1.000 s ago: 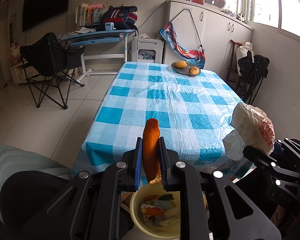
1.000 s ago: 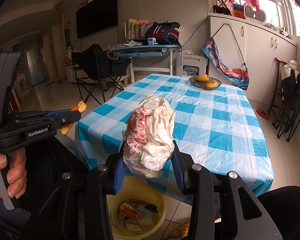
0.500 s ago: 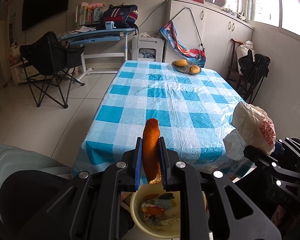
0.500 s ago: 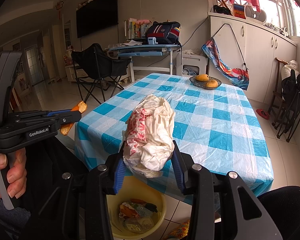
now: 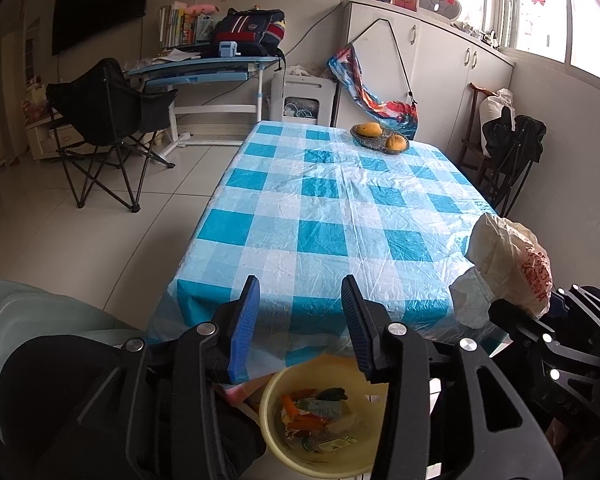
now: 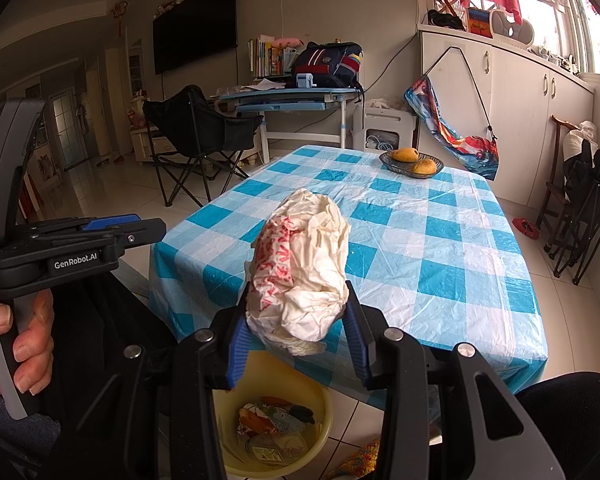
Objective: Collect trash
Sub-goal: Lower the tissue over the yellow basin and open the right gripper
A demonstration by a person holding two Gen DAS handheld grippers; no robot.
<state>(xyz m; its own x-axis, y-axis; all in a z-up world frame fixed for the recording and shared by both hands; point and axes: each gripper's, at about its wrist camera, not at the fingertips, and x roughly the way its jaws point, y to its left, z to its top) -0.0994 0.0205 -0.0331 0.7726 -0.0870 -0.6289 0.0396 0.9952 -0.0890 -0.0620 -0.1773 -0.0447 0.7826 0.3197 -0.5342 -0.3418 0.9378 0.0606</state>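
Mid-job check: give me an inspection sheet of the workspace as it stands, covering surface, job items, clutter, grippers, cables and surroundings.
Surface: table under a blue and white checked plastic cloth, bare except at its far end.
Job's things: crumpled white bag with red print; yellow bin on the floor by the table's near edge, with mixed scraps inside.
Clutter: dish with two yellow fruits at the far end.
Grippers: left gripper has just been opening, nothing between its jaws, above the bin; right gripper clamps the bag above the bin.
Cables: one dark cable runs down the far wall behind the desk.
Surroundings: folding chair, desk with a backpack, white cabinets.
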